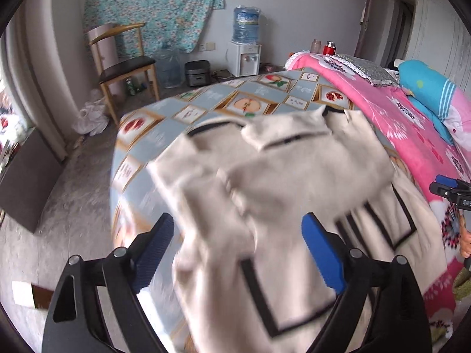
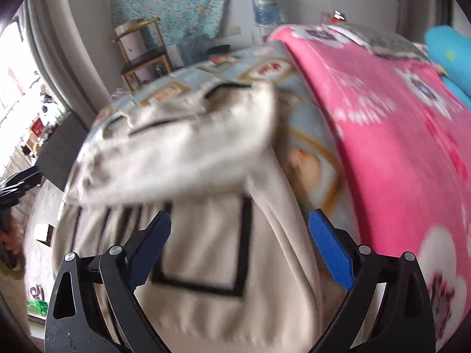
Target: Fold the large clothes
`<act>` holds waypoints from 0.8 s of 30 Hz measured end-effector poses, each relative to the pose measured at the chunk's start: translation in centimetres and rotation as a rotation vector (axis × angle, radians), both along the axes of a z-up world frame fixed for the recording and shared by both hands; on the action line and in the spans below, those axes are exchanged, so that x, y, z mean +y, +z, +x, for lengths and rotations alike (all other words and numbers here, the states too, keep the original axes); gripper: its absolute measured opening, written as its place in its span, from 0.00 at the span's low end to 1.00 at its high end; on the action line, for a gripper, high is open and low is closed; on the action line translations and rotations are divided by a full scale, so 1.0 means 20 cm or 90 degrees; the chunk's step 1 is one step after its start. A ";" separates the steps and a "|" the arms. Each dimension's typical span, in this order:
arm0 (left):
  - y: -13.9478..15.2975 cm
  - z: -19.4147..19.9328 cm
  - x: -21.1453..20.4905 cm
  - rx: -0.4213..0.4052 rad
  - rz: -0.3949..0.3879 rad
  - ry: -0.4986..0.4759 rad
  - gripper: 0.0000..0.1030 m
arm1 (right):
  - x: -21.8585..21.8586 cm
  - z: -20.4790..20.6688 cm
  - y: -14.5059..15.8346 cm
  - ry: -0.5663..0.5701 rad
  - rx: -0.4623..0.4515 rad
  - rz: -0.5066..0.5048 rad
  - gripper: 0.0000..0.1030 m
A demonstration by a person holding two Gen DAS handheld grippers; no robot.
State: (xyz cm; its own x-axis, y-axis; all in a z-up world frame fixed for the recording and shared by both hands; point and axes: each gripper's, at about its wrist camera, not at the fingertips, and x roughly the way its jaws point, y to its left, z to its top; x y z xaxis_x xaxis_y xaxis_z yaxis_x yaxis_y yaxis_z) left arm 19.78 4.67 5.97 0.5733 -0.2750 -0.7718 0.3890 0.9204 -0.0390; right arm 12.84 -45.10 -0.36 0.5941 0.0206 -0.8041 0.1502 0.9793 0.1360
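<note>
A cream garment (image 1: 282, 173) with black line trim lies on the bed's fruit-print sheet (image 1: 164, 114), partly folded, its sleeves laid over the body. My left gripper (image 1: 238, 253) is open above the garment's near left part, holding nothing. The same garment (image 2: 206, 235) fills the right wrist view, with a folded sleeve (image 2: 182, 147) across its top. My right gripper (image 2: 240, 250) is open above the garment's near right part, holding nothing. The right gripper's tip shows at the right edge of the left wrist view (image 1: 450, 191). Both views are motion-blurred.
A pink floral quilt (image 1: 412, 123) and a blue pillow (image 1: 429, 88) lie on the bed to the right. A wooden chair (image 1: 123, 61), a water dispenser (image 1: 245, 44) and a rice cooker (image 1: 197, 73) stand on the floor beyond the bed. A dark cabinet (image 1: 26, 182) stands at left.
</note>
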 end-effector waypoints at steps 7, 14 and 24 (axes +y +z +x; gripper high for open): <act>-0.22 -0.66 0.29 0.034 -0.039 0.070 0.84 | -0.08 -0.45 -0.21 -0.065 0.059 0.007 0.89; -0.54 -1.01 0.32 0.102 -0.112 0.106 0.77 | -0.07 -0.64 -0.30 -0.053 0.079 0.020 0.88; -0.67 -0.98 0.32 0.142 -0.166 0.114 0.42 | 0.01 -0.76 -0.37 -0.019 0.102 0.045 0.74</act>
